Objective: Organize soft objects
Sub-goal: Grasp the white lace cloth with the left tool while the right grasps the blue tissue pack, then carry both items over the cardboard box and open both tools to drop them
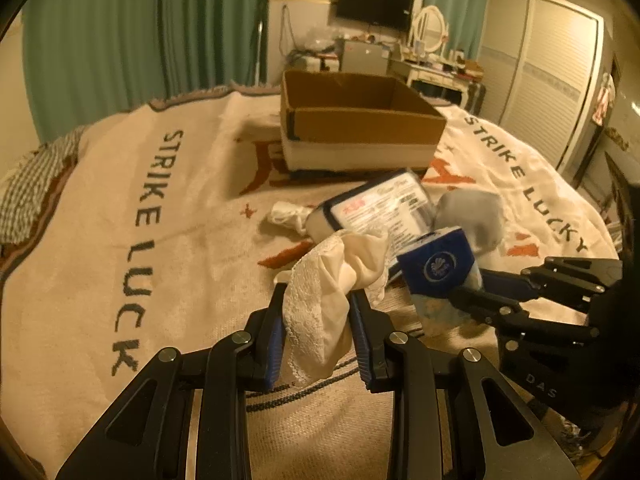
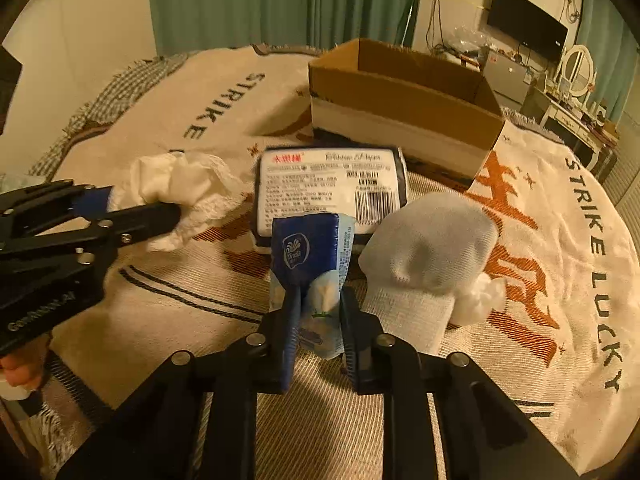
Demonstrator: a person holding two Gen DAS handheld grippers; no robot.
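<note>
While clamped on a lace cloth, left gripper; right gripper around seemingly a tissue pack.

A crumpled white lace cloth hangs upright beside a small blue tissue pack, also upright. Behind them a flat wrapped tissue package and a grey sock lie before the open cardboard box.

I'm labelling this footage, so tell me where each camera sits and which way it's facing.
Left wrist: sits on the left hand-held gripper, faces across the bed to the cardboard box; its fingers clamp a white lace cloth.
Right wrist: sits on the right hand-held gripper, faces the same way; its fingers clamp a blue tissue pack.
Shared: box, labelled pack, grey sock, each other's gripper.
</note>
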